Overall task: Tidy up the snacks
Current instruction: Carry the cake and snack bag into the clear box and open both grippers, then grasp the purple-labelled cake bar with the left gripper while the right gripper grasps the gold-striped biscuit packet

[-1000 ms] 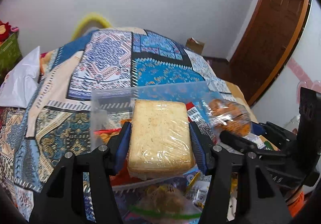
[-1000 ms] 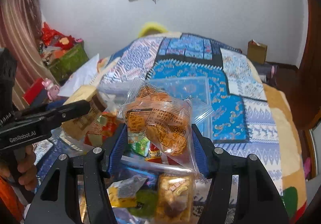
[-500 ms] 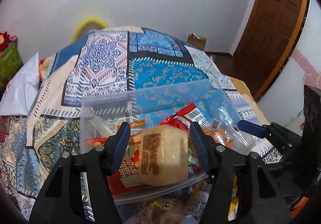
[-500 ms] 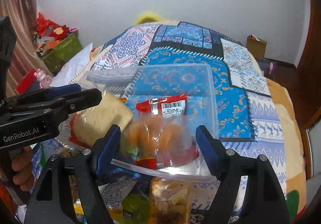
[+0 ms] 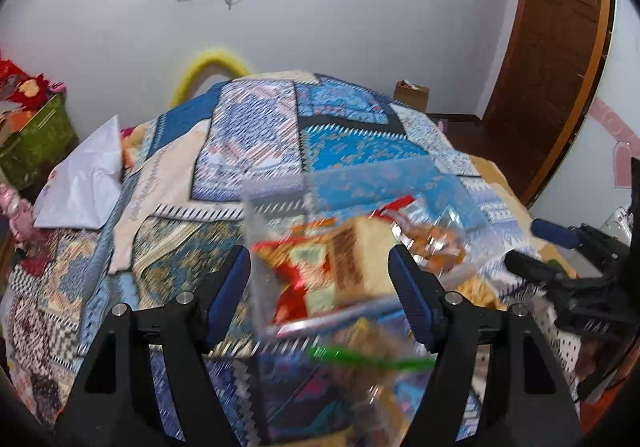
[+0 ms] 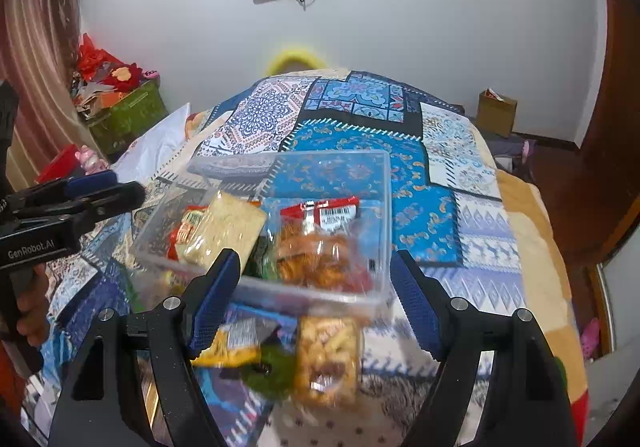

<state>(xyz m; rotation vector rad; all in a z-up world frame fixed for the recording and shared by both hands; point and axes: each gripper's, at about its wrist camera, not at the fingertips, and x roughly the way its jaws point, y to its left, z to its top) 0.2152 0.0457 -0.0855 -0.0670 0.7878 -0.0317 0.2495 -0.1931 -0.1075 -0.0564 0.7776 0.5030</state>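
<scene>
A clear plastic box (image 6: pixel 385 215) sits on the patterned quilt. In it lie a wrapped pale cake slab (image 6: pixel 228 227) and an orange snack packet (image 6: pixel 320 255) with a red top, beside other packets. My right gripper (image 6: pixel 316 291) hangs open just in front of the box, nothing between its fingers. In the blurred left wrist view, my left gripper (image 5: pixel 320 297) is open and its jaws are still opening. The cake slab (image 5: pixel 360 259) lies in the box (image 5: pixel 256 215) beyond them, untouched. Each gripper shows in the other's view: the left gripper (image 6: pixel 100 195), the right gripper (image 5: pixel 556 251).
Loose snacks lie in front of the box: a yellow packet (image 6: pixel 228 345), a green one (image 6: pixel 272 367), an orange cracker pack (image 6: pixel 328 359). A white pillow (image 6: pixel 156 151) and green basket (image 6: pixel 124 119) are on the left. A hand (image 6: pixel 32 311) holds the left gripper's handle. A wooden door (image 5: pixel 552 59) stands right.
Both grippers opened and let go: the cake slab and the orange packet dropped into the clear box. Both grippers then drew back and up from it.
</scene>
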